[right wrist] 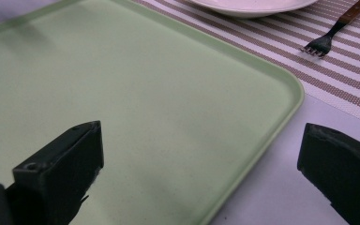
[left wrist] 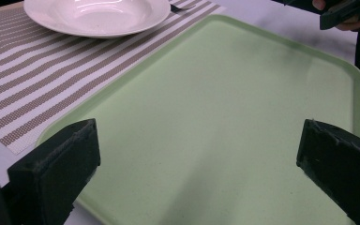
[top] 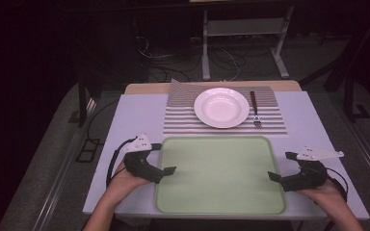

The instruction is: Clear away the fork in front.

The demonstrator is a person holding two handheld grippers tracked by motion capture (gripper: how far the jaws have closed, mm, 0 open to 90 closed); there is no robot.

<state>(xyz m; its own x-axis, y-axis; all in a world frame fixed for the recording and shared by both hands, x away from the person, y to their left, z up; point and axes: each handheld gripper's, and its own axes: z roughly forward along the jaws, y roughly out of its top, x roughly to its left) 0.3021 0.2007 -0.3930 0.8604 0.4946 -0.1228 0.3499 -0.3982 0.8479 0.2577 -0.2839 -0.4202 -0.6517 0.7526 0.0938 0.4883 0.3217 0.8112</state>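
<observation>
Flanking the bare green tray (top: 220, 174) at the table's near edge, the left gripper (top: 168, 158) and right gripper (top: 282, 166) hover wide-jawed and hold nothing, while beyond it the white plate (top: 221, 107) and, right of it, the fork (top: 256, 110) lie untouched on the striped placemat (top: 183, 115), so the work looks barely begun.

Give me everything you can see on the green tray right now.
The green tray is a pale green rounded rectangle with a low raised rim, plastic-looking and matte. It lies flat on the white table, its far edge close to the striped placemat. Nothing lies in it. The open left gripper and right gripper flank its sides.
</observation>
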